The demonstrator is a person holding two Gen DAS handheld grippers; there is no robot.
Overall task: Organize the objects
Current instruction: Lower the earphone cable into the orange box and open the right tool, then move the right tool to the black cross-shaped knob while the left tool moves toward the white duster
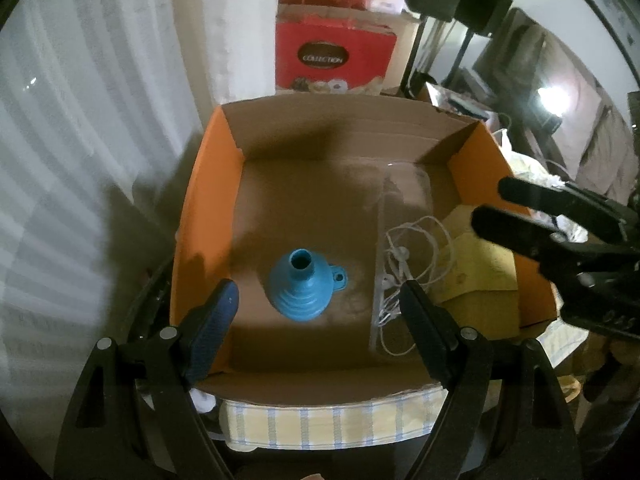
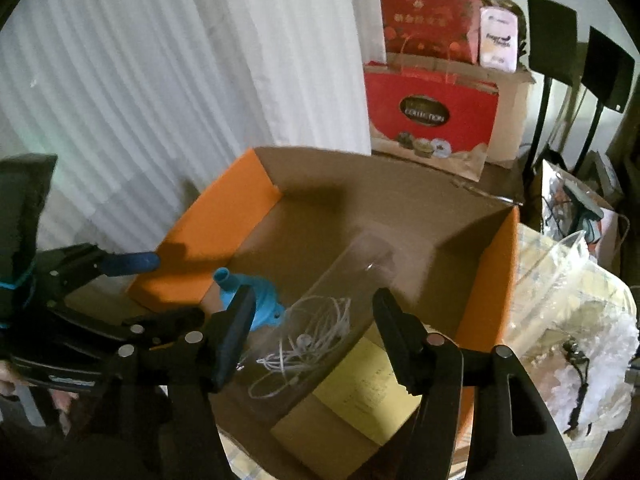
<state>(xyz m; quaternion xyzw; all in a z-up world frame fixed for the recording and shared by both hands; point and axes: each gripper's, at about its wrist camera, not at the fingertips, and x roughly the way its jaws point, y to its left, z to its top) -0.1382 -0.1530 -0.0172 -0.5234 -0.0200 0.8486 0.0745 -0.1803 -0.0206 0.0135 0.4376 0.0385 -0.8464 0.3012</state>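
Note:
An open cardboard box with orange flaps (image 1: 208, 208) (image 2: 224, 216) fills both views. Inside stands a blue funnel (image 1: 304, 286) (image 2: 248, 300), spout up. Beside it lies a clear bag of white earphones (image 1: 404, 256) (image 2: 308, 336) and a yellow paper packet (image 1: 476, 264) (image 2: 360, 384). My left gripper (image 1: 318, 300) is open and empty, its jaws wide just above the funnel; it also shows in the right wrist view (image 2: 132, 262). My right gripper (image 2: 314, 308) is open and empty above the earphones; it also shows in the left wrist view (image 1: 490, 208).
The box rests on a yellow checked cloth (image 1: 328, 420). Red gift boxes (image 1: 332, 52) (image 2: 432, 112) stand behind it against white curtains (image 2: 160, 100). Crumpled clear plastic bags (image 2: 568, 304) lie to the right. Black stands (image 2: 548, 80) are at the back right.

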